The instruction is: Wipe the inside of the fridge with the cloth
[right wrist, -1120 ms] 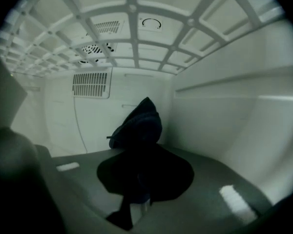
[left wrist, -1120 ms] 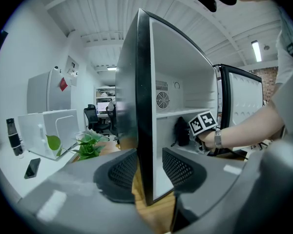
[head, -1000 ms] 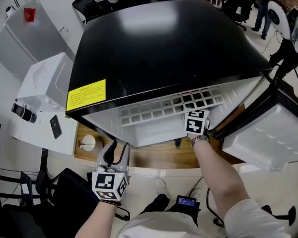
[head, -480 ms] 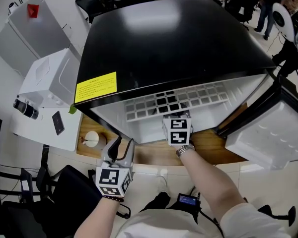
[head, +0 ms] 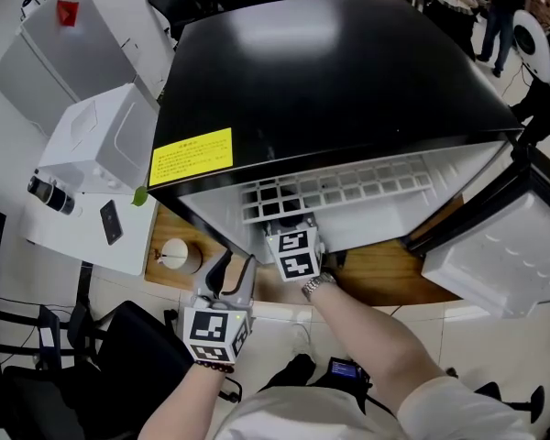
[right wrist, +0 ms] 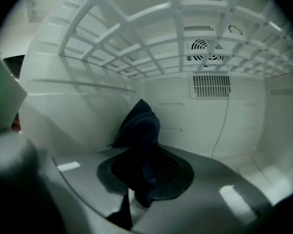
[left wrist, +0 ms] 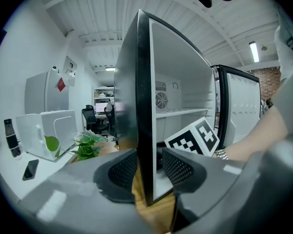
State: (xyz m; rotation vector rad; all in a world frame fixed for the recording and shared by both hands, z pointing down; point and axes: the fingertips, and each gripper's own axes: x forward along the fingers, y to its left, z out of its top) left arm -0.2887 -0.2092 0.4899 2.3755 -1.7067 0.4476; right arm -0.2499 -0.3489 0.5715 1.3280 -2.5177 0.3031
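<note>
Free room inside the fridge [head: 330, 81] under the wire shelf [right wrist: 136, 57], side wall [right wrist: 73, 116] close on the left

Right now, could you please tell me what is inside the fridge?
A white wire shelf, back-wall vents, and the right gripper holding a dark cloth. The gripper and cloth cover whatever lies under and behind them.

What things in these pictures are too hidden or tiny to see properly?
- Head view: the floor of the fridge, hidden under its black top.
- Head view: print on the yellow label, too small to read.
- Right gripper view: whether the cloth touches the wall; the cloth itself covers that spot.
</note>
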